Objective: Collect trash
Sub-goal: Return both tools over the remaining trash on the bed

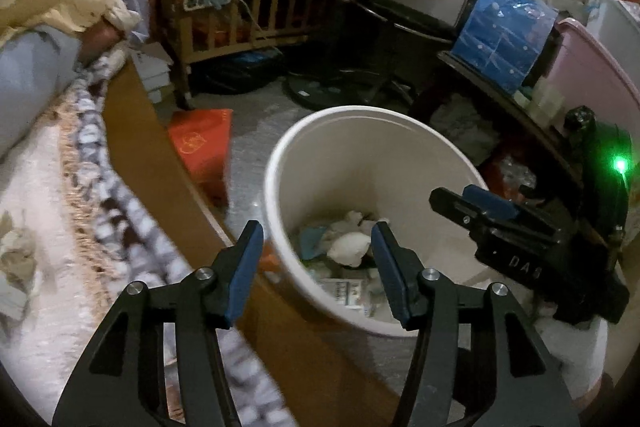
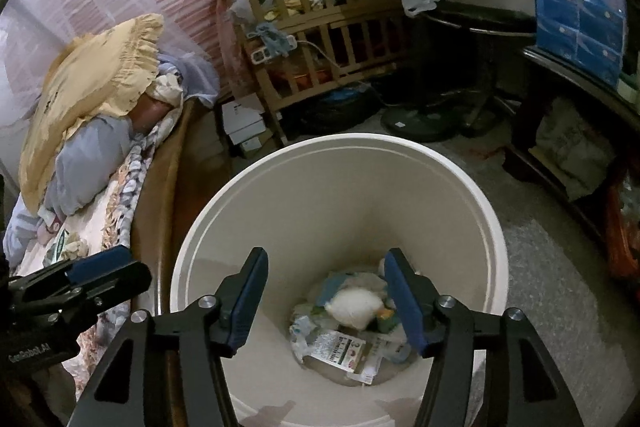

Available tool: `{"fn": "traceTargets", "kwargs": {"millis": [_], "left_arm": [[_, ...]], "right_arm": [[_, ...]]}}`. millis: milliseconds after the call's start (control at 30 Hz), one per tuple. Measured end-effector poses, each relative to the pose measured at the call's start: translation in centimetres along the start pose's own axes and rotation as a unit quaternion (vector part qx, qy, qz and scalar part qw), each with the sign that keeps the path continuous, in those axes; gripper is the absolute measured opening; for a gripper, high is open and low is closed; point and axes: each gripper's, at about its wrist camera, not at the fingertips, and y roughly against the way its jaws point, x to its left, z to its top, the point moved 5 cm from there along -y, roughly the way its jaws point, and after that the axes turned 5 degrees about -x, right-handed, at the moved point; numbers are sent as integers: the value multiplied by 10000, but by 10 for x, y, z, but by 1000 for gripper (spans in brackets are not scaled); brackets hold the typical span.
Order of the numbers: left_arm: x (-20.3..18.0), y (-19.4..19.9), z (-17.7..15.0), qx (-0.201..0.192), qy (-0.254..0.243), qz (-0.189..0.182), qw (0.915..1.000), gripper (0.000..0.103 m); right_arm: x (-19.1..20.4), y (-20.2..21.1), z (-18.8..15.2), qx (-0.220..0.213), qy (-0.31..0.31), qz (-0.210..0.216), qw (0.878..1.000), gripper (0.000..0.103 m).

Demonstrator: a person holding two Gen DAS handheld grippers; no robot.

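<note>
Both claws parted, empty

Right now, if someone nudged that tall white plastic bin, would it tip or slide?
The tall white plastic bin looks light: thin walls, only crumpled paper and wrappers at the bottom. Being tall, a nudge near the rim would probably tip it; a low one would likely slide it.
</note>
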Motion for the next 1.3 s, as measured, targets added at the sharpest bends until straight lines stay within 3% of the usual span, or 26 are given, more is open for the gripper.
{"fn": "traceTargets", "kwargs": {"millis": [267,467,967,1300], "left_arm": [[31,33,-10,-147,-134,559,9982,55],[66,63,-22,-218,-39,876,9959,55],[197,150,-72,-303,740,1786,9807,55],[281,193,-115,-274,1443,2227,9638,55]], "right_arm": [[25,-2,-2,-71,200,294,9993,62],[65,8,-7,-271,491,837,9949,65],[193,4,-53,457,1115,2025,9718,66],[284,-16,-63,764,1639,2392,9540,66]]}}
